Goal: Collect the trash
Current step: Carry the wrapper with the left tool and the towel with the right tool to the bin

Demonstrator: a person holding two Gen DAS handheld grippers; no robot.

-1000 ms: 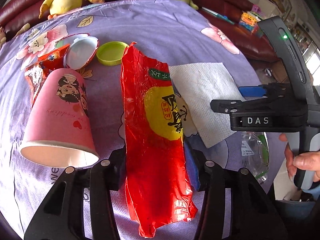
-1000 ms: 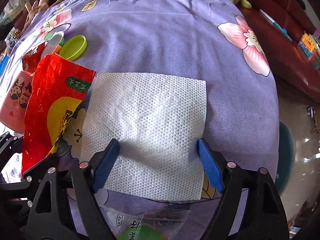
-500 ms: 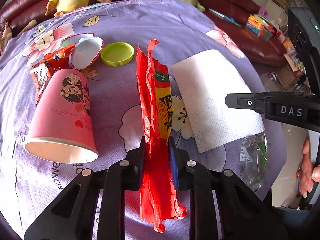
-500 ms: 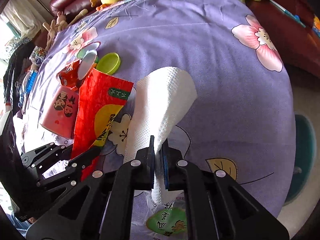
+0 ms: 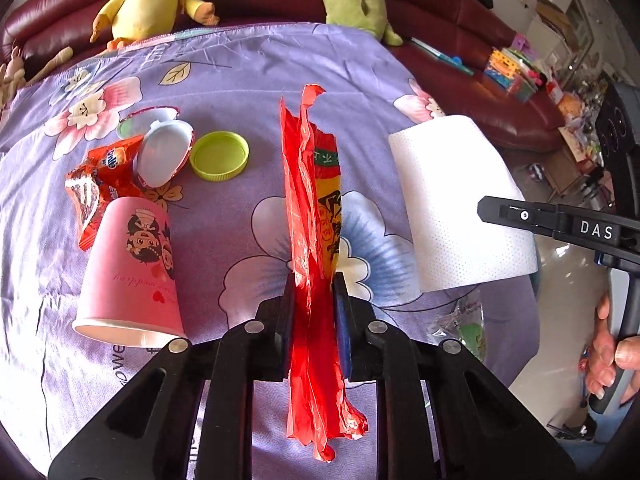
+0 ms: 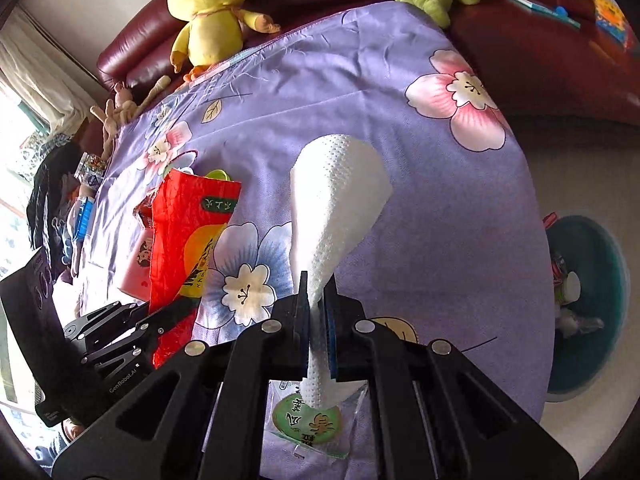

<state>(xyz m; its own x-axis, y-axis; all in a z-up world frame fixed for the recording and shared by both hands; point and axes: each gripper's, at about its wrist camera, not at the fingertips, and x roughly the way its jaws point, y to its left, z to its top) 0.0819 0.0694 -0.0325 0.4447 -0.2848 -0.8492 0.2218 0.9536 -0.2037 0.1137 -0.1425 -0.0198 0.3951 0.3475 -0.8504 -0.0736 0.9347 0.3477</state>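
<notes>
My left gripper (image 5: 314, 292) is shut on a long red snack wrapper (image 5: 310, 200), folded edge-up between its pads and lifted off the purple flowered cloth (image 5: 248, 68). My right gripper (image 6: 318, 296) is shut on a white paper towel (image 6: 336, 200) that stands up in a cone shape; the paper towel (image 5: 452, 200) also shows at the right of the left wrist view, with the right gripper (image 5: 496, 210) behind it. The red wrapper (image 6: 188, 232) and the left gripper (image 6: 120, 320) appear at the left of the right wrist view.
On the cloth lie a pink paper cup (image 5: 132, 272) on its side, a small red packet (image 5: 104, 172), a foil lid (image 5: 164, 152), a green cap (image 5: 219, 156) and a clear green-labelled wrapper (image 6: 308, 420). A teal bin (image 6: 592, 304) with rubbish stands on the floor right. Plush toys (image 6: 208, 8) sit behind.
Both grippers closed, the left on the red wrapper, the right on the paper towel, and both rose, lifting the wrapper and towel off the cloth into upright folds.
</notes>
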